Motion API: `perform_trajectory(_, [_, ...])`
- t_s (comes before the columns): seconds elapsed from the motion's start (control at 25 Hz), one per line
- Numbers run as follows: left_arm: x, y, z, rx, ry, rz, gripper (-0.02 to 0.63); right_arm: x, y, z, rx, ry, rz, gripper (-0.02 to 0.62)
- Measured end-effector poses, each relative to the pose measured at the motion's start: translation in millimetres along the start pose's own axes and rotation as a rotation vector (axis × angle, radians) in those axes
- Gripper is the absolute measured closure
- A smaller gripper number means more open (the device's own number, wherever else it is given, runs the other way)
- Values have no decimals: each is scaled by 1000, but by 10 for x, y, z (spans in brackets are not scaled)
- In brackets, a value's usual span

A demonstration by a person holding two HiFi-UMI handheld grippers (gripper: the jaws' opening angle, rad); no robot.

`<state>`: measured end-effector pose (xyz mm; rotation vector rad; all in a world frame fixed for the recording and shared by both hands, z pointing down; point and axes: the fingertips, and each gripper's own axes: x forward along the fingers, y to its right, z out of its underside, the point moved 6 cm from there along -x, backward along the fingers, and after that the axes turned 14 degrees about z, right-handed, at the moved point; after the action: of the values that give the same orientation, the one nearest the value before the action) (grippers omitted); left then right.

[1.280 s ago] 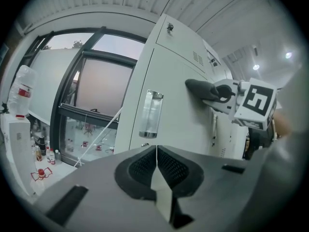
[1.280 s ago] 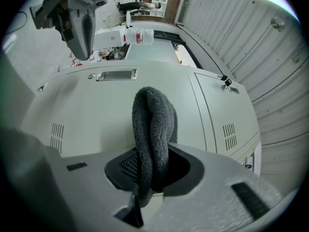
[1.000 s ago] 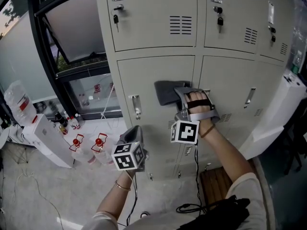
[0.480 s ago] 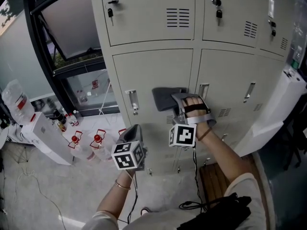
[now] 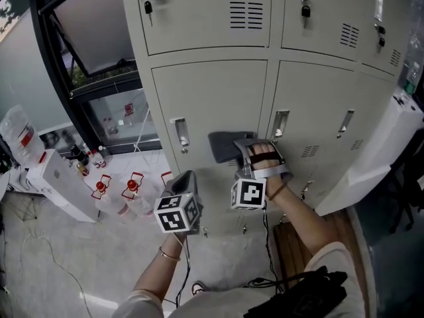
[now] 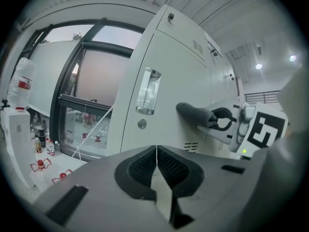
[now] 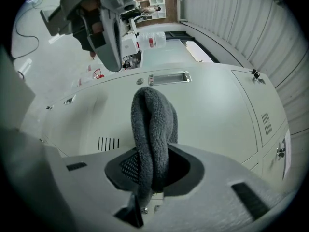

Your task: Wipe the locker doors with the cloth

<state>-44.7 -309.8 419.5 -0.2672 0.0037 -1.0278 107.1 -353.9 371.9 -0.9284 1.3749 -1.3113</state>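
Lower now, right tongs [image 7: 150, 177] pinch cloth [image 5: 225, 146] against locker door [image 5: 215, 95]; left tongs [image 6: 156, 170] closed, empty.

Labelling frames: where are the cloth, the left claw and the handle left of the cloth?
cloth [image 5: 225, 146], head view, mid fold.
left claw [image 6: 156, 152], left gripper view, where pads meet.
handle [image 5: 178, 132], head view, metal plate.

A black-framed window [image 5: 93, 38] fills ten o'clock of the head view. Pale floor [image 5: 59, 264] spreads at eight o'clock, with a white box [image 5: 66, 197] at nine.
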Motion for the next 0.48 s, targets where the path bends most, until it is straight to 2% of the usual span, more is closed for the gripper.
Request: perform_trajectory(0.48, [6, -107, 192, -18, -34, -29, 596, -77, -571, 32, 10, -3, -116, 522])
